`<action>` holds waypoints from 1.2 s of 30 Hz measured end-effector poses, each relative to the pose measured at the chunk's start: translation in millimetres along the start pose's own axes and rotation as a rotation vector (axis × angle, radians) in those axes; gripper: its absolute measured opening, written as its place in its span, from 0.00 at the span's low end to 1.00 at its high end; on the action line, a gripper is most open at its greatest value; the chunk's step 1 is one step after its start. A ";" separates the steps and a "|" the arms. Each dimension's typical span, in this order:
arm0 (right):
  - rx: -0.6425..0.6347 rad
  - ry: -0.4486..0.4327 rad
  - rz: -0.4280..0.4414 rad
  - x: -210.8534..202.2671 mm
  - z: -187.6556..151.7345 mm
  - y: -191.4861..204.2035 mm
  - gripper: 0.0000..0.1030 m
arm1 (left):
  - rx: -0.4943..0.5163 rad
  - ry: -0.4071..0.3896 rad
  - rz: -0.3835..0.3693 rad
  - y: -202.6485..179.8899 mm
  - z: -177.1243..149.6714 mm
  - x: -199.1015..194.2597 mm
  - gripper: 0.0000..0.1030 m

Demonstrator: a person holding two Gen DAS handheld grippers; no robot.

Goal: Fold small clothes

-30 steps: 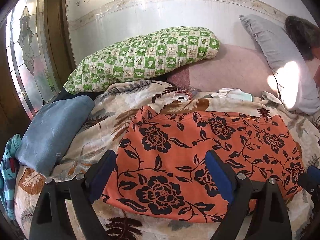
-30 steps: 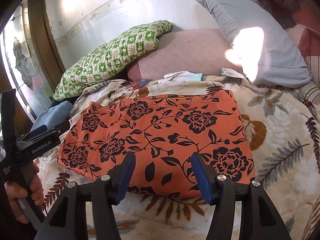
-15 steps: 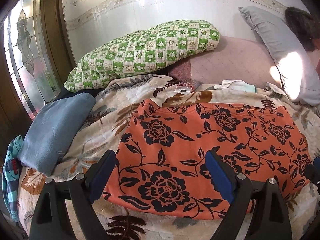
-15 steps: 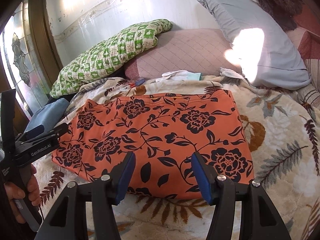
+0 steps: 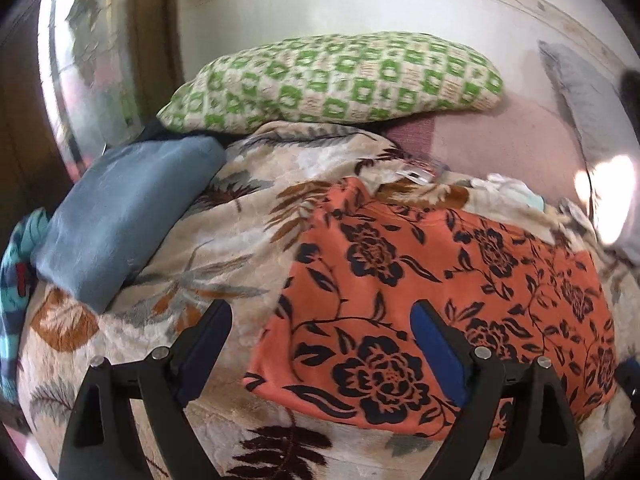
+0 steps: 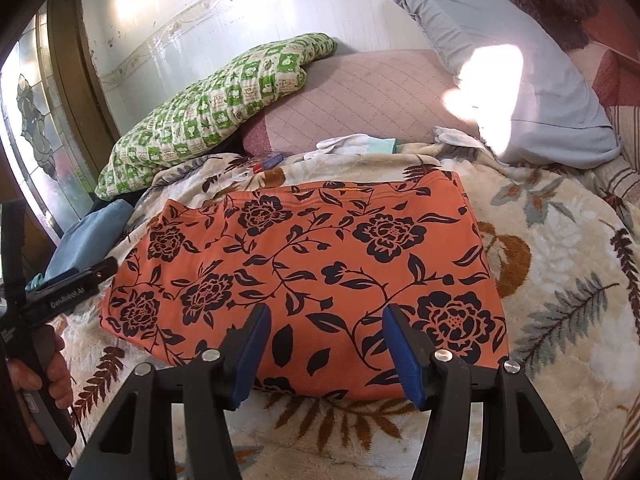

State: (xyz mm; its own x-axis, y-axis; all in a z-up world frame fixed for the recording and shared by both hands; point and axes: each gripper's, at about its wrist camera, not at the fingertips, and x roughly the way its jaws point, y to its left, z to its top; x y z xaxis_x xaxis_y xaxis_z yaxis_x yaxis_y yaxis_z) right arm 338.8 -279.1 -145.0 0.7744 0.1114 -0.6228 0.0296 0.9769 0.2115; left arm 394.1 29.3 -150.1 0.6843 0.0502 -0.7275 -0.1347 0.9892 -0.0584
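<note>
An orange garment with black flowers lies flat and folded into a rectangle on the leaf-patterned blanket; it also shows in the left wrist view. My right gripper is open and empty, just above the garment's near edge. My left gripper is open and empty, over the garment's near left corner. The left gripper also shows at the left edge of the right wrist view, held by a hand.
A folded blue garment lies at the left on the blanket, a striped teal cloth beside it. A green checked pillow and a grey pillow lean on the tiled wall. Small white and teal clothes lie behind the orange garment.
My left gripper has swung to the left, so the orange garment now sits further right in its view. My right gripper has barely moved.
</note>
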 end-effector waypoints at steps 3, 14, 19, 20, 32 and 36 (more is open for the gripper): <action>0.028 -0.004 0.008 -2.3 1.0 -4.9 0.60 | -0.196 0.047 -0.019 56.9 4.1 10.3 0.88; 0.075 0.006 0.041 -5.4 -0.5 -11.7 0.60 | -0.580 0.332 -0.397 95.2 -37.0 43.1 0.88; 0.085 0.011 0.045 -5.1 -0.9 -14.6 0.60 | -0.642 0.407 -0.479 66.8 -51.6 56.9 0.88; 0.084 0.011 0.046 -5.3 -0.8 -15.3 0.60 | -0.655 0.404 -0.491 63.6 -53.8 59.6 0.88; 0.108 0.014 0.044 -7.0 1.5 -31.9 0.60 | -0.711 0.263 -0.505 61.7 -50.7 80.8 0.71; 0.104 0.010 0.031 -8.2 0.8 -37.7 0.60 | -0.672 0.235 -0.479 56.1 -49.1 83.8 0.44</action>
State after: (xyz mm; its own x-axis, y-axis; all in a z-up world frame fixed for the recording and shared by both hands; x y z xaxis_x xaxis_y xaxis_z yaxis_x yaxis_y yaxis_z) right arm 331.9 -317.0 -147.3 0.7698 0.1431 -0.6220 0.0720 0.9488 0.3075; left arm 408.6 82.2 -247.9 0.6198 -0.4556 -0.6390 -0.3156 0.6008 -0.7345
